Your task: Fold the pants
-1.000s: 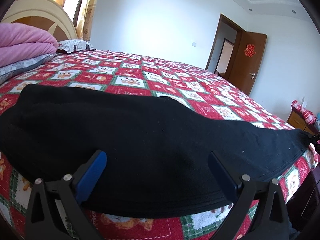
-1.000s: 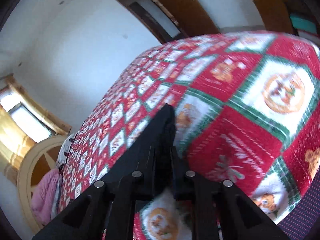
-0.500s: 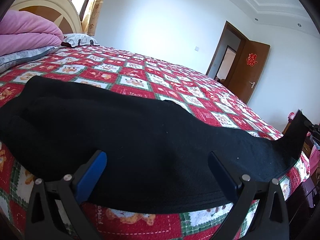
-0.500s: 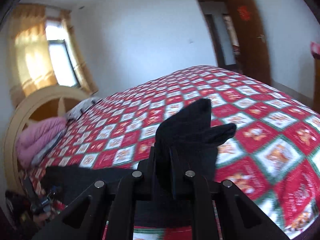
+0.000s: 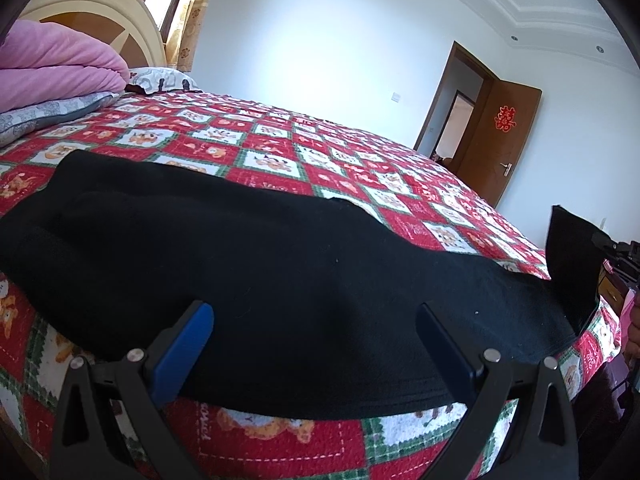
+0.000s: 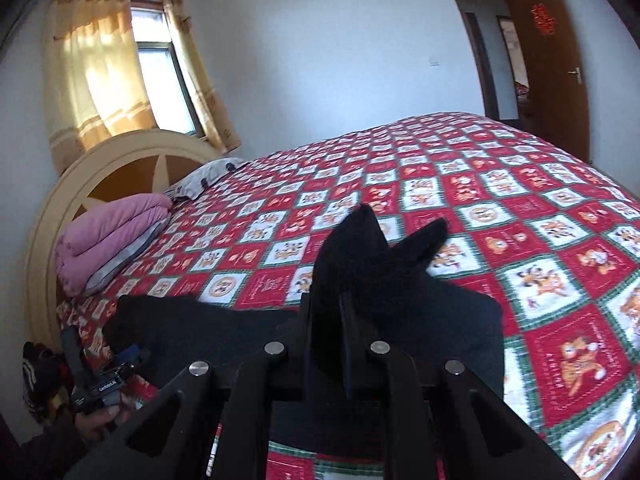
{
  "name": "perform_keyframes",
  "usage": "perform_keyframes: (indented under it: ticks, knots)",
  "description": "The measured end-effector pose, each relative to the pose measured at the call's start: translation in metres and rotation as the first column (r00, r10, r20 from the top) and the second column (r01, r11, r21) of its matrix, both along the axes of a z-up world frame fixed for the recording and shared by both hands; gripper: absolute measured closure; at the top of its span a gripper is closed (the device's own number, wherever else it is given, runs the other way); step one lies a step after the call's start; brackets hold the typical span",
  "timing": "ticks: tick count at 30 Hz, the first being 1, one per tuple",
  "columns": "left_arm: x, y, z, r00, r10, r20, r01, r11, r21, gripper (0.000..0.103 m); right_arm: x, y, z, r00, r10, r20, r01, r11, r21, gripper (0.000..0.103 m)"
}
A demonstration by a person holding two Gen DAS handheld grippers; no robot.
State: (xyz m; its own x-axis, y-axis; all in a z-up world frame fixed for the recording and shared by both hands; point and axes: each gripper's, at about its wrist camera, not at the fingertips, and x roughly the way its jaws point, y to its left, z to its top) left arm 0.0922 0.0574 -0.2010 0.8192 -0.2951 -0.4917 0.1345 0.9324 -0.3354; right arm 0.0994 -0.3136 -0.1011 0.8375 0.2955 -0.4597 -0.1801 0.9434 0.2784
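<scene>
A pair of black, soft-knit pants [image 5: 280, 264] lies stretched lengthwise along the near edge of a bed covered in a red, white and green checked quilt with cartoon patches [image 5: 320, 152]. The left claw [image 5: 316, 332] hovers low over the middle of the dark fabric with its blue-padded fingers [image 5: 182, 350] spread wide apart and nothing between them. At the far right of the left wrist view, one end of the pants rises off the quilt in a standing flap.

The right claw [image 6: 346, 320] is pressed together on that raised end of the pants, with black cloth bunched between the fingers and two pointed folds sticking up above them. The rest of the garment trails away along the bed edge toward the other claw, seen small at the lower left of the right wrist view.

By the cream arched wooden headboard [image 6: 120, 160] sits a folded pink blanket [image 6: 108, 240] on a grey patterned pillow. A brown wooden door [image 5: 504, 136] stands open in the white wall.
</scene>
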Motion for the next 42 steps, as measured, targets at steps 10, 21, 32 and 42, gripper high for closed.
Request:
perform_keyframes:
  ticks: [10,21,32,42]
  knots:
    - [-0.001,0.0,0.0,1.0,0.001,-0.002,-0.001,1.0,0.004,0.0,0.018,0.047,-0.01,0.995,0.095,-0.025,-0.095,0.995,-0.008,0.092]
    - [-0.001,0.001,0.0,1.0,0.003,-0.001,-0.003,1.0,0.004,0.0,0.027,0.116,-0.039,0.968,0.23,-0.095,-0.237,0.969,-0.068,0.092]
    - [-0.001,0.002,0.0,1.0,0.006,0.002,-0.006,1.0,0.0,0.0,0.028,0.163,-0.072,0.951,0.267,-0.157,-0.294,0.937,-0.19,0.092]
    - [-0.002,0.001,-0.001,1.0,0.01,0.008,-0.01,1.0,0.002,0.0,0.028,0.198,-0.099,0.935,0.297,-0.195,-0.344,0.896,-0.28,0.092]
